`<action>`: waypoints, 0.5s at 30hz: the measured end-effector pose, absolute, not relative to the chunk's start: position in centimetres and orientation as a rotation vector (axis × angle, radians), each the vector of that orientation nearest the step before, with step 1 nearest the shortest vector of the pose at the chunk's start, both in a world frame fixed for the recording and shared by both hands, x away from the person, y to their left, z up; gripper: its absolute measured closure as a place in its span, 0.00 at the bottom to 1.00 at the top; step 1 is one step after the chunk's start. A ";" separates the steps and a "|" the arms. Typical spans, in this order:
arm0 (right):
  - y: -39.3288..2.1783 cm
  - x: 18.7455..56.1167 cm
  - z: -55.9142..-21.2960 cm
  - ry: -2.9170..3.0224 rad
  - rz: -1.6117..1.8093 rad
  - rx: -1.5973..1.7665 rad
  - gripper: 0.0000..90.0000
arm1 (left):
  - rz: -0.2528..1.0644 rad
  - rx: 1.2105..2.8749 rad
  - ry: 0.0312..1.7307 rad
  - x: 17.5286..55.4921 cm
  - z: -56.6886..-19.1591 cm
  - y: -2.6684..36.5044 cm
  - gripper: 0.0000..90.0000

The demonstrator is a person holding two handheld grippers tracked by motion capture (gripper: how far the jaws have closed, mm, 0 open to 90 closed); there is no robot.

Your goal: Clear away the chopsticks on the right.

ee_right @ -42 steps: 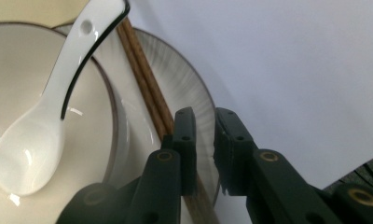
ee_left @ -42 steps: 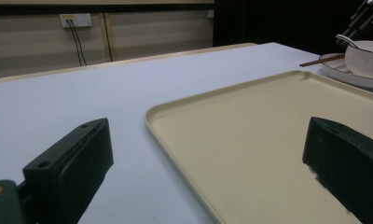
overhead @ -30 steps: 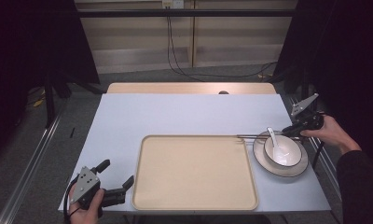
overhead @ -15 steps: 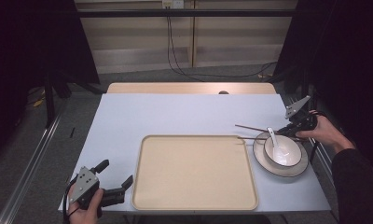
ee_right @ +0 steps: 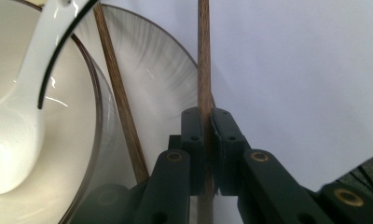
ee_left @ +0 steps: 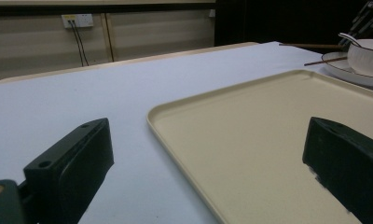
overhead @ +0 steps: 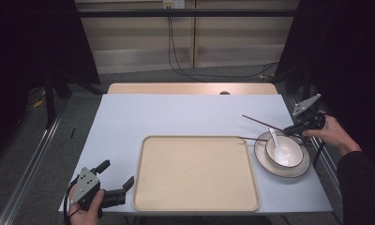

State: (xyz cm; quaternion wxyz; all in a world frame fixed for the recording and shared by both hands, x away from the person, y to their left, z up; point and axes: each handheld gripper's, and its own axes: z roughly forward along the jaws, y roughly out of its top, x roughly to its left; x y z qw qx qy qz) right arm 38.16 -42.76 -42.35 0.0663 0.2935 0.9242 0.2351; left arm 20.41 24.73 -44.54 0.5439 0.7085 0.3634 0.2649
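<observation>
Right now, from the high view, the right gripper (overhead: 303,125) sits at the table's right edge, just past the bowl (overhead: 284,151) and its plate (overhead: 299,169), and it pinches one chopstick (overhead: 263,123) near its thick end. That stick's long axis runs from the jaws up and leftward over the bare white table (overhead: 176,117), its tip raised clear of the surface. A second chopstick (overhead: 253,139) lies across the plate's near-left rim, pointing toward the tray (overhead: 195,173), which is just left of the plate. A white spoon (overhead: 275,140) rests in the bowl. The left gripper (overhead: 114,183) waits far off at the tray's near-left corner, so the right hand is plainly the nearer one to both sticks.

Seen in the left gripper view, its jaws stand spread wide with nothing between them, the tray's corner (ee_left: 184,105) lying ahead and the bowl (ee_left: 367,56) distant at the far right.

Close up in the right gripper view, the jaws have just been closing and now press together on the held chopstick (ee_right: 203,56), which runs straight ahead along them. The loose chopstick (ee_right: 117,93) lies just left of it, slanting on the plate (ee_right: 161,79) beside the bowl (ee_right: 58,154).
</observation>
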 end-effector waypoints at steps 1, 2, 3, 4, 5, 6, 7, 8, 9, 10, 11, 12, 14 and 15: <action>-42.9 38.0 -42.2 2.779 0.715 0.901 0.95 | 0.626 1.680 0.858 20.4 -44.5 24.7 0.02; -43.2 38.0 -42.0 2.764 0.726 0.900 0.95 | 0.624 1.673 0.859 20.4 -44.5 24.7 0.02; -43.4 37.8 -41.8 2.763 0.739 0.919 0.95 | 0.636 1.680 0.854 20.4 -44.5 24.8 0.02; -43.5 37.6 -41.6 2.751 0.750 0.927 0.95 | 0.628 1.674 0.856 20.4 -44.5 24.7 0.02; -43.8 37.1 -41.3 2.738 0.750 0.966 0.95 | 0.627 1.671 0.856 20.4 -44.5 24.7 0.02; -43.8 37.1 -41.3 2.738 0.750 0.966 0.95 | 0.618 1.671 0.860 20.4 -44.5 24.7 0.02; -44.1 36.7 -41.1 2.717 0.768 0.980 0.95 | 0.612 1.674 0.872 20.5 -44.6 24.7 0.02; -44.1 36.7 -41.1 2.717 0.768 0.980 0.95 | 0.612 1.674 0.872 20.5 -44.6 24.7 0.02; -44.3 36.2 -40.7 2.697 0.763 1.017 0.95 | 0.615 1.673 0.871 20.5 -44.6 24.7 0.02; -44.3 36.2 -40.7 2.697 0.763 1.017 0.95 | 0.621 1.670 0.869 20.4 -44.6 24.7 0.02; -44.5 35.9 -40.6 2.683 0.783 1.031 0.95 | 0.624 1.668 0.867 20.4 -44.5 24.8 0.02; -44.9 35.4 -40.1 2.651 0.803 1.064 0.95 | 0.626 1.668 0.866 20.4 -44.5 24.8 0.02; -45.0 35.1 -39.8 2.646 0.821 1.093 0.95 | 0.632 1.669 0.867 20.4 -44.5 24.8 0.02; -45.2 34.8 -39.6 2.631 0.836 1.118 0.95 | 0.631 1.668 0.865 20.4 -44.5 24.8 0.02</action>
